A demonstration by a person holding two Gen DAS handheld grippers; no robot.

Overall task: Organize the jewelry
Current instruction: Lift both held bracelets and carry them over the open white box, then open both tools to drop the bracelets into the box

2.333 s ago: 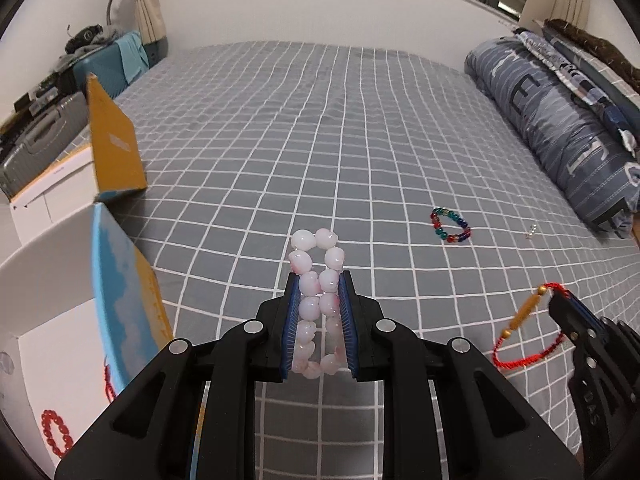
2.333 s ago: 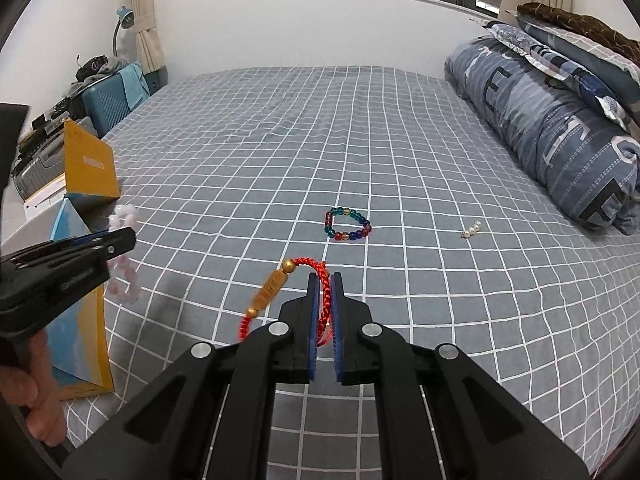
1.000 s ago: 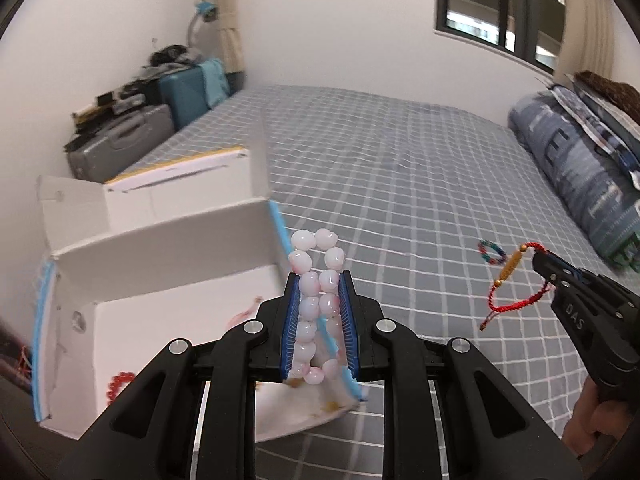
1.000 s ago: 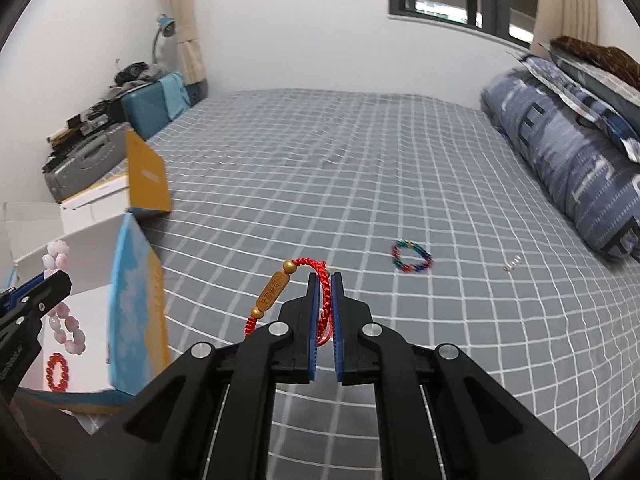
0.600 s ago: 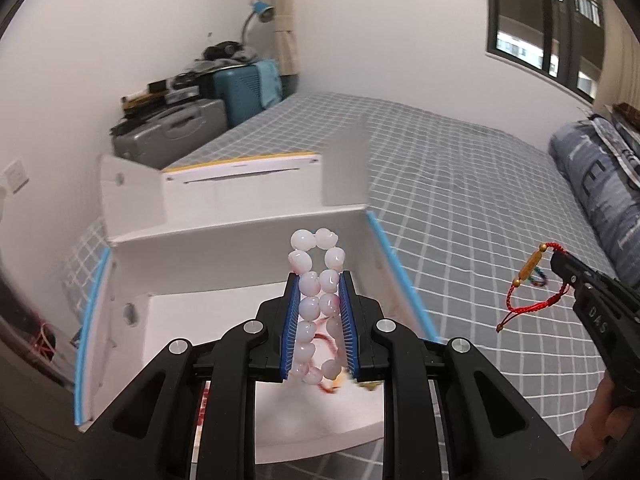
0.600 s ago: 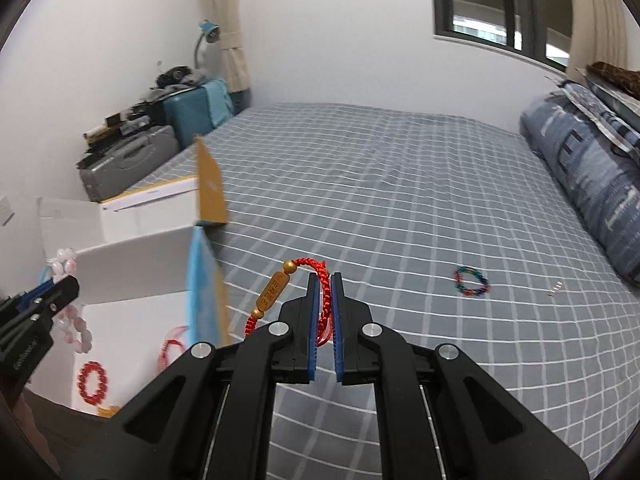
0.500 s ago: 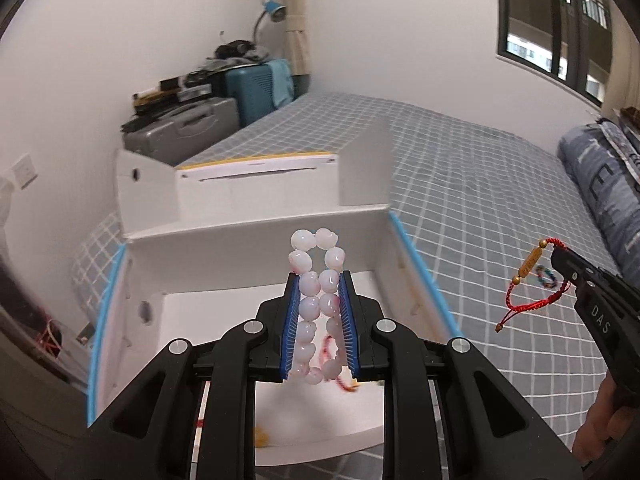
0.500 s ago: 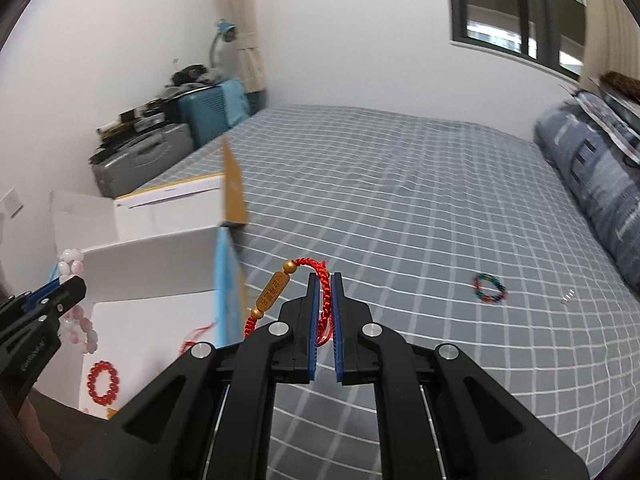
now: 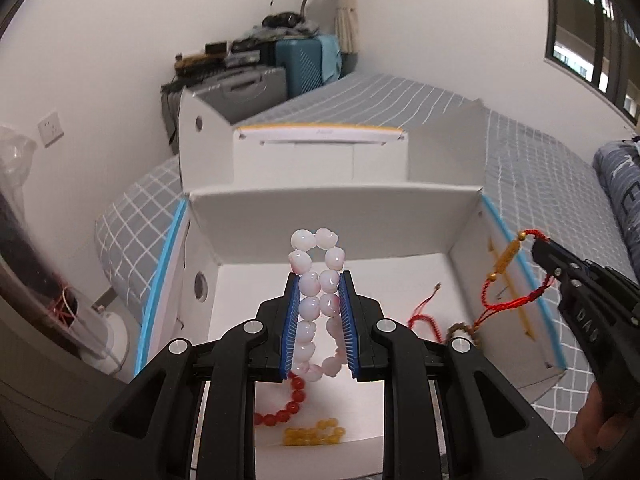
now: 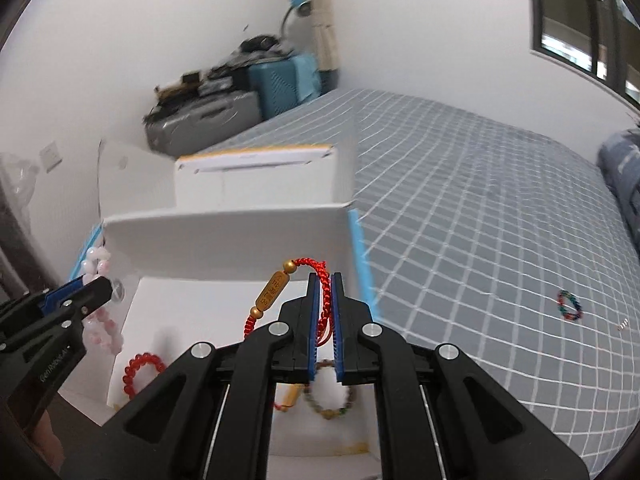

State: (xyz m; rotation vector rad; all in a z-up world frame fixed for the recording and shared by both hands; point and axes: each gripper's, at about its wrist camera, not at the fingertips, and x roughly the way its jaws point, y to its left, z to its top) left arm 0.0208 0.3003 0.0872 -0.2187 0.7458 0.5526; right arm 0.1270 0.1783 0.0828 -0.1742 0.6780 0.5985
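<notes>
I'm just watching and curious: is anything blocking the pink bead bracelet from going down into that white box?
Nothing visible does. The pink bead bracelet, held in the left gripper, hangs above the open white box; its flaps stand open. Below lie a red bead bracelet and yellow beads, no barrier.

Left claw (image 9: 319, 276) clamps a pale pink round-bead bracelet (image 9: 318, 280) between blue pads, suspended over the open white cardboard box (image 9: 332, 220) resting at the edge of the grey white-checked bed (image 9: 520, 168). On the box floor: red bead bracelet (image 9: 286, 404) and yellow bead bracelet (image 9: 314, 437) near the front edge, red cord bracelet (image 9: 424, 320) toward the right wall. Right claw (image 9: 540, 246) at the box's right wall grips a red cord bracelet with gold barrel charm (image 9: 506, 258).
</notes>
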